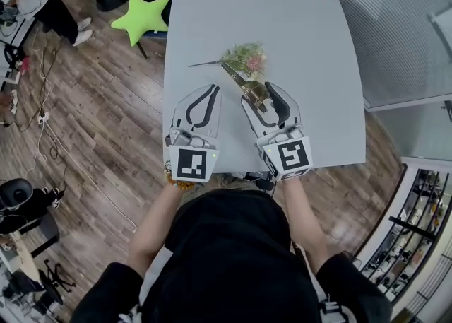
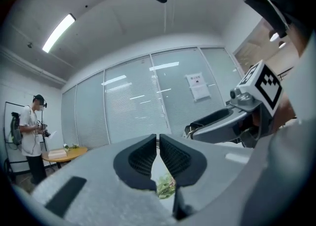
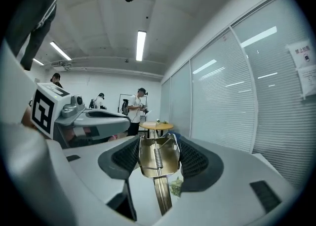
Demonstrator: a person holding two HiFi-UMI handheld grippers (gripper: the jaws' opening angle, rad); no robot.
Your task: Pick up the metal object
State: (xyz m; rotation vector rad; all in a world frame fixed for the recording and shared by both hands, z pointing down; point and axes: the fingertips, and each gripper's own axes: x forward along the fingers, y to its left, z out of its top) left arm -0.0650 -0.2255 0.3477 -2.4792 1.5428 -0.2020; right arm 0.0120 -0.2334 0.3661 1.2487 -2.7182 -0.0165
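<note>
Brass-coloured metal object (image 3: 158,158), shiny, spring-loaded, long-handled

The metal object (image 3: 158,160) is brassy gold, the table (image 1: 296,25) pale grey, the star cushion (image 1: 140,18) lime green.

Right gripper (image 1: 260,95): clamped on the metal object (image 1: 239,78), out over the table (image 1: 311,46)
Left gripper (image 1: 212,90): jaws together, just beside its partner
Flower sprig (image 1: 247,58): on the table (right at the metal object's far tip)
Star cushion (image 1: 141,19): green, off the far-left corner
</note>
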